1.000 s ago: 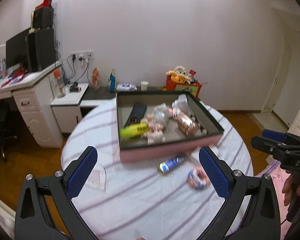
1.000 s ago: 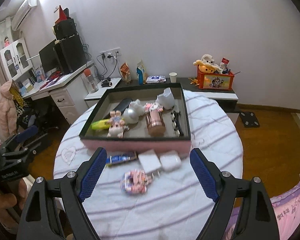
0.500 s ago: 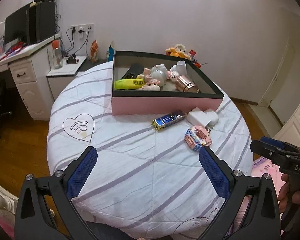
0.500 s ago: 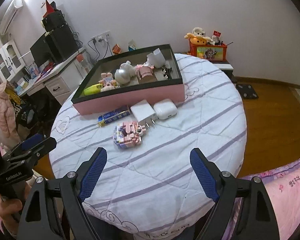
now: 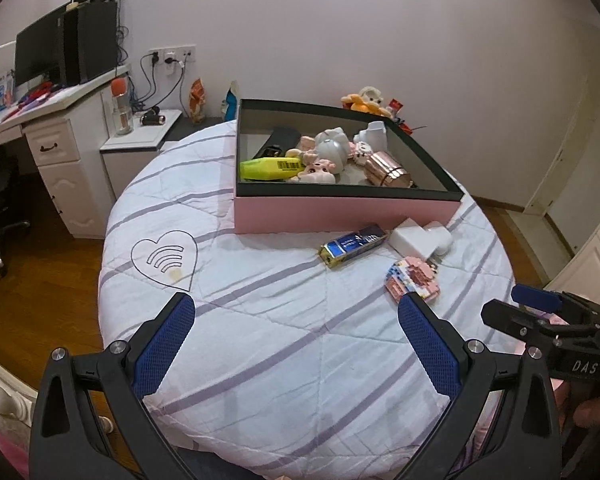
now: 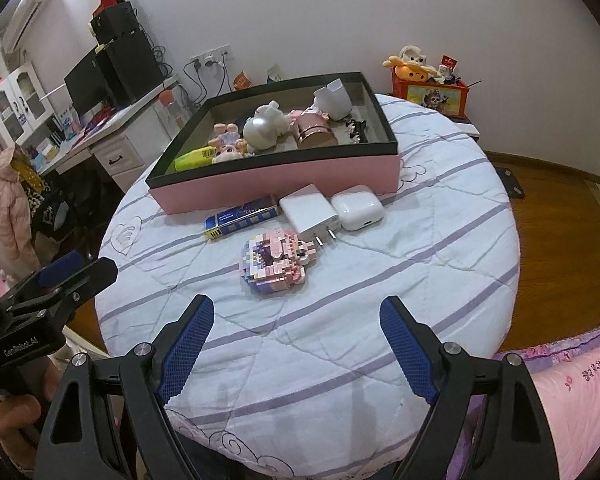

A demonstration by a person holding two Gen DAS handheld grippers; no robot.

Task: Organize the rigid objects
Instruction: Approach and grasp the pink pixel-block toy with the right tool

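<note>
Round bench [image 6: 440, 240], striped white/lilac cover. Pink box [image 6: 284, 184] w/ black rim set at far side; contents: yellow tube [image 6: 194, 158], pink figurines [image 6: 228, 146], white round toy [image 6: 260, 128], copper cup [image 6: 314, 132], white jug [image 6: 334, 98], black remote [image 5: 280, 142], black clips [image 6: 356, 126]. Four items laid on cover in front of box: blue-and-gold pack [image 6: 242, 218] just beside box wall; white charger [image 6: 310, 214], prongs toward viewer, between pack and white earbud case [image 6: 358, 206], touching case; pink brick figure [image 6: 278, 260] near charger prongs, nearest to claws. Left claw [image 5: 296, 348] spread wide, nothing held, hovered over near bench edge. Right claw [image 6: 296, 350] spread wide, nothing held, brick figure seen just beyond its tips. Desk w/ monitor [image 5: 36, 56] at left; toy box [image 6: 432, 90] behind bench.
</note>
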